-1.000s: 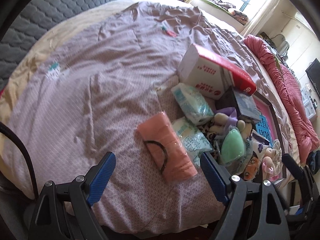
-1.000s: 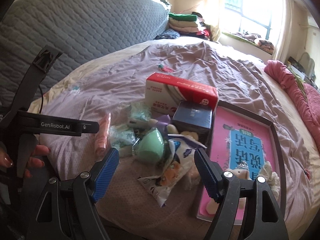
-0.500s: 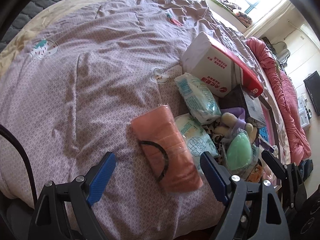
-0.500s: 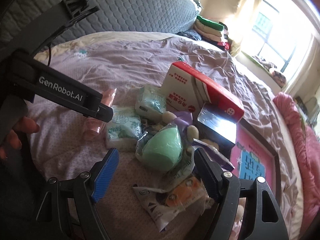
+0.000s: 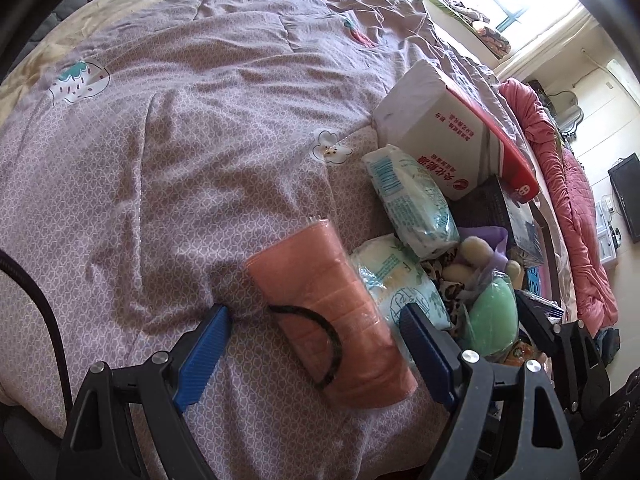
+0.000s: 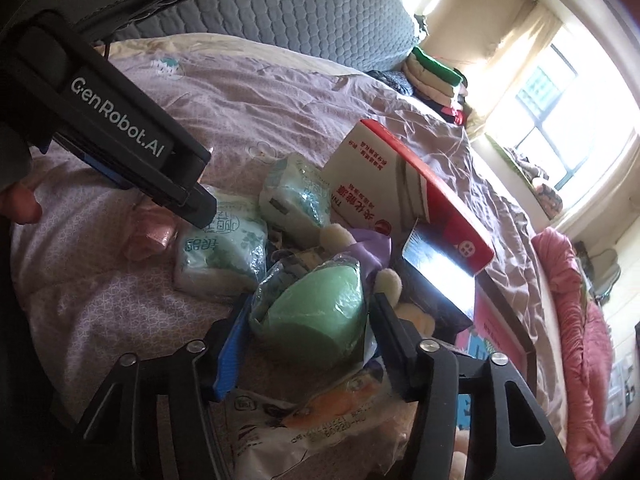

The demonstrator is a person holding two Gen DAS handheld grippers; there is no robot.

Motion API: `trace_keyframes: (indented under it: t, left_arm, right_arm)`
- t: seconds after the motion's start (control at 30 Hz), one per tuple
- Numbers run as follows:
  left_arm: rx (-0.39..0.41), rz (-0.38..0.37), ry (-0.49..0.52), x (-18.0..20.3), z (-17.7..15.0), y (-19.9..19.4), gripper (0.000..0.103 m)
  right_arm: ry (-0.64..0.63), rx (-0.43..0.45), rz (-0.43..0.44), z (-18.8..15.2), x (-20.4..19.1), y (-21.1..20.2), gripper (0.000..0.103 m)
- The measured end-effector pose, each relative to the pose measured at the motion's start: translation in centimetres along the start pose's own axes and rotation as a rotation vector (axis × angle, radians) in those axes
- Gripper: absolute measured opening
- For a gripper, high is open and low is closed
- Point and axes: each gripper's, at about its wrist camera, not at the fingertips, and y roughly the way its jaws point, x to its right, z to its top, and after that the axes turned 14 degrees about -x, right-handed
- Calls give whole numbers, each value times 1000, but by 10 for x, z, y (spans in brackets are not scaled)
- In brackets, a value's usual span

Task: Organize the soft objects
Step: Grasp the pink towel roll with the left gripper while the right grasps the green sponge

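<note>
Pink plastic wrap catches the light on the rolled pack that lies between the 2 blue pads of my left tool. The jaws stand wide, one pad on the quilt on each side of the roll, neither one touching it as far as I can tell. A black hair tie lies across the near half of the roll. The roll sits at the near edge of the bed, on the left fringe of a heap of soft goods, just beside a green-printed tissue pack.

My right tool is spread around the green wrapped sponge in the middle of the heap; its pads flank the wrapper closely, yet I cannot say they press on it, so I count it as not clamped. A second tissue pack and the red-and-white box lie beyond it, toward the headboard.

I judge both hands to be at the reach-and-straddle stage, with 2 picks lined up and nothing lifted. Next I would close the left pads across the roll's short width, gently, since the film is slick and the tie may slip off
</note>
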Motion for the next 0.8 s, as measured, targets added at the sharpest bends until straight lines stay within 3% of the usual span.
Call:
trace_keyframes:
  t: [0.2, 0.33, 0.4, 0.8]
  left_arm:
    - [6, -11, -22, -6, 2, 2, 78]
    - [9, -8, -40, -11, 3, 1, 59]
    - [12, -21, -49, -14, 4, -1, 54]
    - [35, -20, -39, -15, -5, -13, 48]
  right_arm:
    - [19, 20, 37, 3, 5, 2, 48]
    - [59, 51, 68, 3, 12, -7, 48]
    - [83, 62, 87, 3, 16, -11, 48]
    - [164, 123, 152, 3, 28, -30, 47]
